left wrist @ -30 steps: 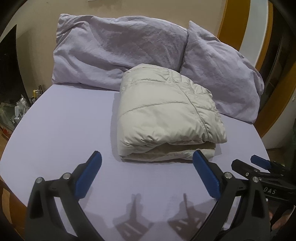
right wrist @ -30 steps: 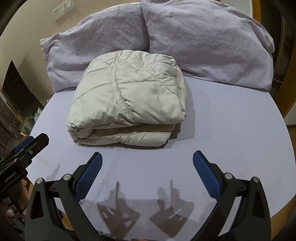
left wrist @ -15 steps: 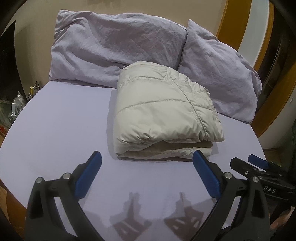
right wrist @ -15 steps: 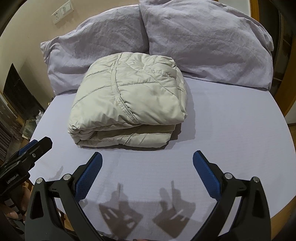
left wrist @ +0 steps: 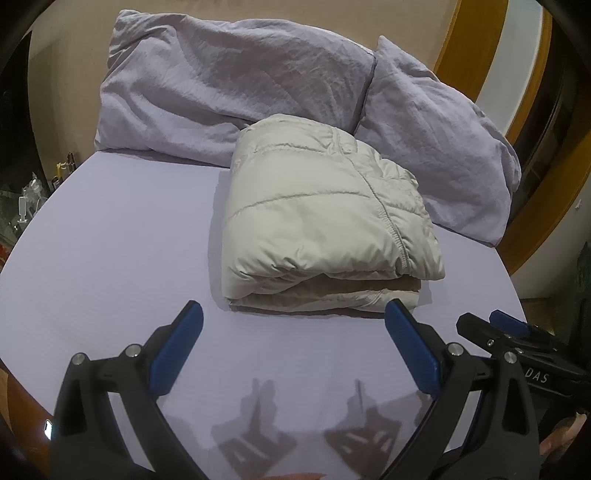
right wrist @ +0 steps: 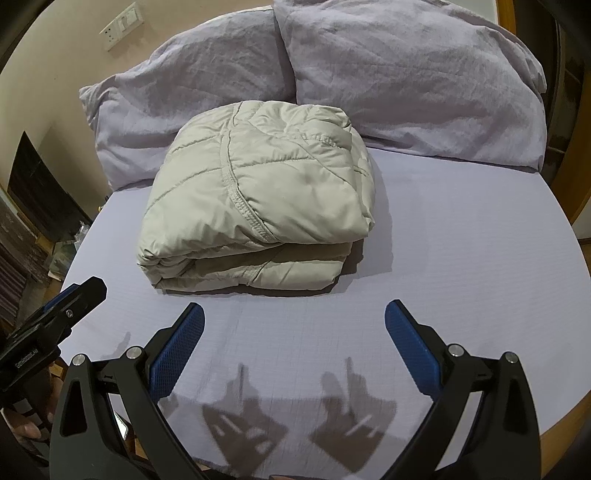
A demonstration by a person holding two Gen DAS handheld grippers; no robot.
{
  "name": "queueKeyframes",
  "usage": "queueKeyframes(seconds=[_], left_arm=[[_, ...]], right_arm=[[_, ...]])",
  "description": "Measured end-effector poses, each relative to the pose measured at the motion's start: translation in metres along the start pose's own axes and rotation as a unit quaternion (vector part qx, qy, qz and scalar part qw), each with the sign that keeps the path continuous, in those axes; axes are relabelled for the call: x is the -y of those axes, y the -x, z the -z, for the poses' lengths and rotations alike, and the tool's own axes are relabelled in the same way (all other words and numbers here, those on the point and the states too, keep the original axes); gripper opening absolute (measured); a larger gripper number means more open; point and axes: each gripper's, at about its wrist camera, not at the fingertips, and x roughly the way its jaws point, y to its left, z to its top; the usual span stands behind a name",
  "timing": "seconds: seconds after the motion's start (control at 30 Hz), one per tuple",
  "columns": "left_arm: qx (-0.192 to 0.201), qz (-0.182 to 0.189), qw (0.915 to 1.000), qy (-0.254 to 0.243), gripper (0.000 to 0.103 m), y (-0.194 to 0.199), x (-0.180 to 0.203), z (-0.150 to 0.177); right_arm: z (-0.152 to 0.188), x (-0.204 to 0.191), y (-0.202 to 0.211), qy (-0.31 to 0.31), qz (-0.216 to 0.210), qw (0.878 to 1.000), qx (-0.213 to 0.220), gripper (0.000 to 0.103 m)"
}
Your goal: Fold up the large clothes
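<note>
A cream quilted jacket (left wrist: 321,218) lies folded into a thick rectangular bundle on the lilac bed sheet (left wrist: 110,240); it also shows in the right wrist view (right wrist: 258,195). My left gripper (left wrist: 293,314) is open and empty, hovering over the sheet just in front of the bundle. My right gripper (right wrist: 293,314) is open and empty, also in front of the bundle, slightly to its right. The right gripper shows at the right edge of the left wrist view (left wrist: 517,339). The left gripper shows at the left edge of the right wrist view (right wrist: 55,314).
Two lilac pillows (left wrist: 229,92) (left wrist: 443,155) lean against the wall behind the jacket. A wooden frame (left wrist: 546,184) stands to the right of the bed. Cluttered shelves (right wrist: 22,229) stand left of the bed. A wall socket (right wrist: 122,26) is above the pillows.
Both grippers have drifted slightly, so the jacket sits a little lower and further left in the left view. The jacket itself has not moved. Both stay open.
</note>
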Motion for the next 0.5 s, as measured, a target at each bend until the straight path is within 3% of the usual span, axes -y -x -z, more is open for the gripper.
queueKeyframes(seconds=[0.5], left_arm=[[-0.004,0.002,1.0,0.004,0.098,-0.0032,0.0012,0.0012]], right_arm=[[0.0002,0.0003,-0.0022,-0.003,0.001,1.0,-0.002,0.1]])
